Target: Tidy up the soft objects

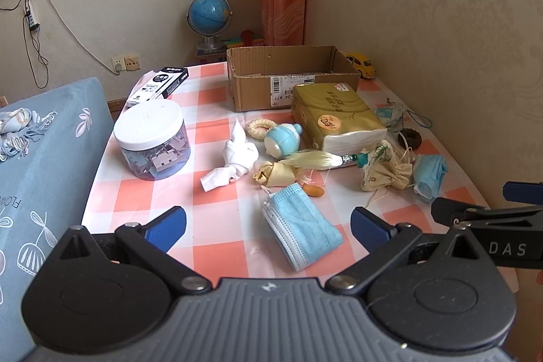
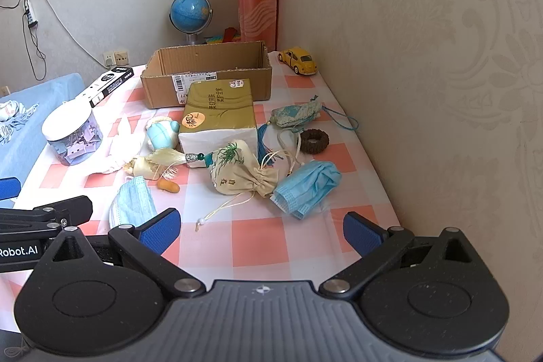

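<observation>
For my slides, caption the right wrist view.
Open right gripper hovers over checkered table before crumpled blue mask and drawstring pouch.

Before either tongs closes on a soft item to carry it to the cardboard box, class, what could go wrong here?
1. The pouch has loose cords; lifting it may drag the crumpled mask touching it.
2. The tissue pack stands before the cardboard box, so a low carry might bump it.

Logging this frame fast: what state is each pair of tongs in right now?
Left tongs: open, holding nothing, above a folded blue face mask.
Right tongs: open, holding nothing, short of a crumpled blue face mask.
</observation>
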`<state>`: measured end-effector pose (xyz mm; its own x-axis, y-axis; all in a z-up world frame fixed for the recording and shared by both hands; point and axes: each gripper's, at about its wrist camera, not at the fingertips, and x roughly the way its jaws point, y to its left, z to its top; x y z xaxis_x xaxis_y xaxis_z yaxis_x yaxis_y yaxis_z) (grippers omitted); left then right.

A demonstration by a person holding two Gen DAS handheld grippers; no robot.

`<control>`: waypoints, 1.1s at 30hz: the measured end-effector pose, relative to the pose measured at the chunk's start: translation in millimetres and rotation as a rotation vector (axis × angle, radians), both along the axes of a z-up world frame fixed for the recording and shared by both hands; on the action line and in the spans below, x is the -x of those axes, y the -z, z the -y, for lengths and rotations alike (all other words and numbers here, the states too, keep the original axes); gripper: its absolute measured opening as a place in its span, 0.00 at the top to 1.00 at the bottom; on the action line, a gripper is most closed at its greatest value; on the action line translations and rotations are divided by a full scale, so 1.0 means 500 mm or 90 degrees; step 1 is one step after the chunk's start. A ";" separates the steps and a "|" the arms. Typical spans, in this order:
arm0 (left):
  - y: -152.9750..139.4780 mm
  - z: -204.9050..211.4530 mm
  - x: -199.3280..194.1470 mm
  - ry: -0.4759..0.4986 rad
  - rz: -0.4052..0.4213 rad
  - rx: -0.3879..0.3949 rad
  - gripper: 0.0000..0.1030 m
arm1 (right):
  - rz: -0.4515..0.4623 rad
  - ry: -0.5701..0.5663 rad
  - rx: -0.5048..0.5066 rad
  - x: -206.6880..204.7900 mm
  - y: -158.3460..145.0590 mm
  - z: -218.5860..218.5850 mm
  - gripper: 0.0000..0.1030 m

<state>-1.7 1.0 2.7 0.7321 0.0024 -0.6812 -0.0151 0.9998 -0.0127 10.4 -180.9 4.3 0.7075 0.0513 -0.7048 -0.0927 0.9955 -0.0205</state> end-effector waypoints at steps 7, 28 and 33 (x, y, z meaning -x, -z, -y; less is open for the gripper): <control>0.000 0.000 0.000 -0.001 0.000 0.000 0.01 | 0.001 0.000 0.000 0.002 0.000 0.000 0.00; -0.006 0.005 0.002 0.001 0.003 -0.003 0.01 | 0.004 0.001 0.000 0.000 -0.004 0.005 0.00; -0.006 0.005 0.002 0.002 0.004 -0.004 0.01 | 0.004 0.001 0.000 0.001 -0.005 0.004 0.00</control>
<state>-2.9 -1.5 5.9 0.7362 0.0040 -0.6768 -0.0118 0.9999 -0.0070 10.2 -182.9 6.6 0.7125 0.0498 -0.6999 -0.0906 0.9957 -0.0213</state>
